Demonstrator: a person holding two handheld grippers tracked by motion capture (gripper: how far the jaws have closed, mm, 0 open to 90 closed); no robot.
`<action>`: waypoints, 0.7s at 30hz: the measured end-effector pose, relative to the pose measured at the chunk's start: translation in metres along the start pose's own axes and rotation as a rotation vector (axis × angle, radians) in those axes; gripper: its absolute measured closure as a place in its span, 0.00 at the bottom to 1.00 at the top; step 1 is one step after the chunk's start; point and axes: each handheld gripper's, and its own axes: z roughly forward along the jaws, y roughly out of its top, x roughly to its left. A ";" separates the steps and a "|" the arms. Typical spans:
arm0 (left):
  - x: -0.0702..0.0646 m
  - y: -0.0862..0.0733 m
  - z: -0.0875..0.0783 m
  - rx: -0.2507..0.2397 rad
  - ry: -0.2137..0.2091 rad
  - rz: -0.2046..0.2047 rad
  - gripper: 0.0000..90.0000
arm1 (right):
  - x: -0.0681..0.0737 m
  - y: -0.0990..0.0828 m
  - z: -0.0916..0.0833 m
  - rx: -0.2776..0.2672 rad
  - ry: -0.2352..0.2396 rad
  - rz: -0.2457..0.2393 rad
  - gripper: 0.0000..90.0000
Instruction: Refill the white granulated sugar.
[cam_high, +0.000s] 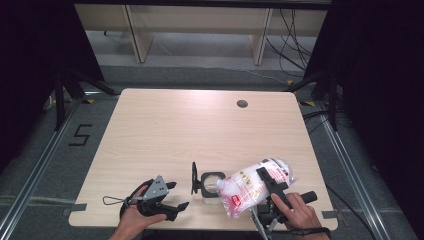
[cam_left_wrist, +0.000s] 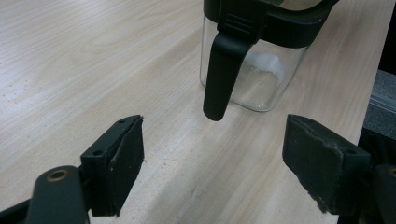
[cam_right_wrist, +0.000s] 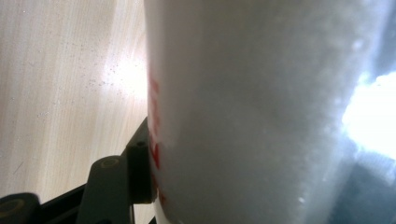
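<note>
A clear plastic bag of white powder (cam_high: 250, 189) with red print hangs tilted, its lower end over a small square glass jar (cam_high: 212, 189). My right gripper (cam_high: 272, 184) is shut on the bag's middle. In the right gripper view the bag (cam_right_wrist: 261, 112) presses against one black pad (cam_right_wrist: 140, 170); the other pad is hidden behind it. The jar's black lid (cam_high: 194, 177) stands flipped up on its left side. My left gripper (cam_high: 178, 196) rests open near the table's front edge, left of the jar. Its view shows the jar (cam_left_wrist: 254, 79) with some white powder at the bottom, beyond the gripper (cam_left_wrist: 212, 158).
The light wooden table (cam_high: 200, 125) has a round cable hole (cam_high: 242, 103) at the back right. Black stands (cam_high: 65, 90) flank the table, and cables (cam_high: 295, 35) lie on the floor behind it. The jar sits close to the front edge.
</note>
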 end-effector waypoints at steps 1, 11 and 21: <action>0.000 0.000 0.000 -0.005 0.001 -0.001 0.23 | 0.000 0.000 -0.001 0.007 0.010 0.003 0.47; 0.000 0.000 -0.001 0.002 -0.004 -0.013 0.23 | 0.000 -0.001 -0.002 0.014 0.001 0.021 0.47; -0.001 0.000 0.001 0.001 0.009 -0.006 0.23 | -0.002 0.000 -0.006 0.043 0.002 -0.049 0.47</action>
